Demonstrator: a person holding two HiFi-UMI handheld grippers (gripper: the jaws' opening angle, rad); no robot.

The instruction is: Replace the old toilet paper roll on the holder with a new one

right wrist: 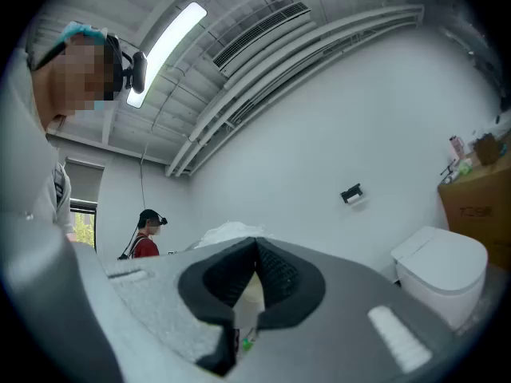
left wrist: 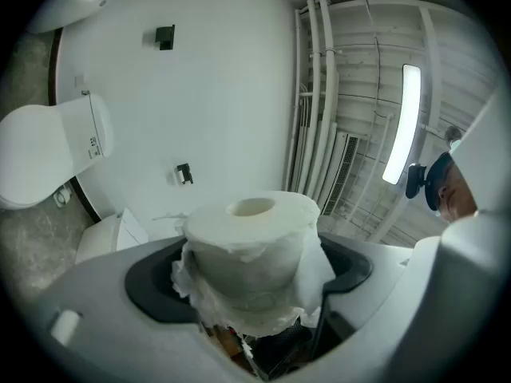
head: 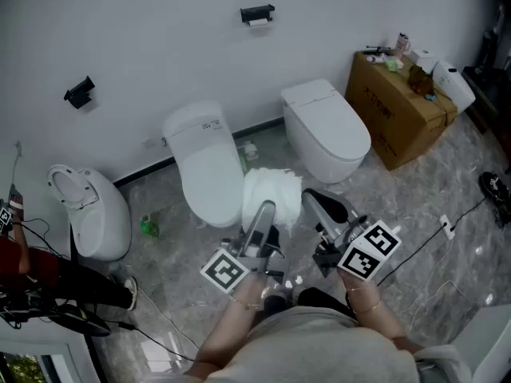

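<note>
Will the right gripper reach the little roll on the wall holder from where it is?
Probably not yet. The right gripper is shut and close to the person, while the wall holder hangs on the far wall behind the toilets.

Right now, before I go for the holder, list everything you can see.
toilets: three, white, along the wall.
wall holders: two, black, on the wall; the right one has paper.
cardboard box: one, brown, far right, small items on top.
green object: one, on the floor between two toilets; unclear what.
bystander: one, red top, left edge.
toilet paper roll: one, white, in front of the middle toilet.
left gripper: grey, shut on the toilet paper roll.
right gripper: grey, shut, empty.
</note>
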